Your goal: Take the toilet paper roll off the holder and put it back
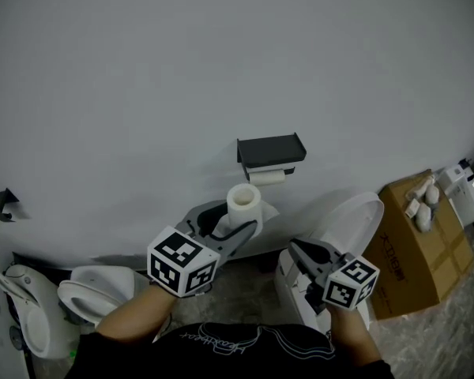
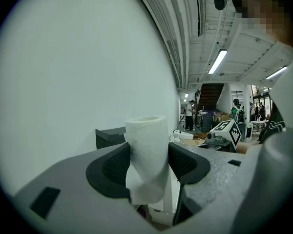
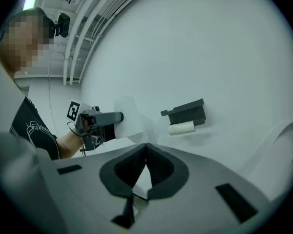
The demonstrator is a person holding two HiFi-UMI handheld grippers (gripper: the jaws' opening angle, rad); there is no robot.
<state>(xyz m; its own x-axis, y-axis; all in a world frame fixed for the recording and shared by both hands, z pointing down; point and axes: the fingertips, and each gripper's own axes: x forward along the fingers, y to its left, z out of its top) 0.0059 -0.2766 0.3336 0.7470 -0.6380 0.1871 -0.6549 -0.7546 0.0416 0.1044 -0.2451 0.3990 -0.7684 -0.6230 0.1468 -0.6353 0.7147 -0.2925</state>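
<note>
My left gripper (image 1: pixel 229 221) is shut on a white toilet paper roll (image 1: pixel 244 203), which stands upright between its pads with a loose sheet hanging down (image 2: pixel 146 179). The roll hangs in the air below and left of the black wall holder (image 1: pixel 270 150), apart from it. A small white roll (image 1: pixel 267 178) sits under the holder's shelf. My right gripper (image 1: pixel 297 249) is to the right and lower, jaws shut with nothing in them. In the right gripper view the tips (image 3: pixel 146 150) meet, and the holder (image 3: pixel 188 112) and the held roll (image 3: pixel 132 117) lie ahead.
A white toilet with its lid raised (image 1: pixel 355 215) stands below right of the holder. A cardboard box (image 1: pixel 417 247) with white items on top is at the far right. More white toilets (image 1: pixel 95 287) stand at the lower left. A small black bracket (image 1: pixel 1 202) is on the wall.
</note>
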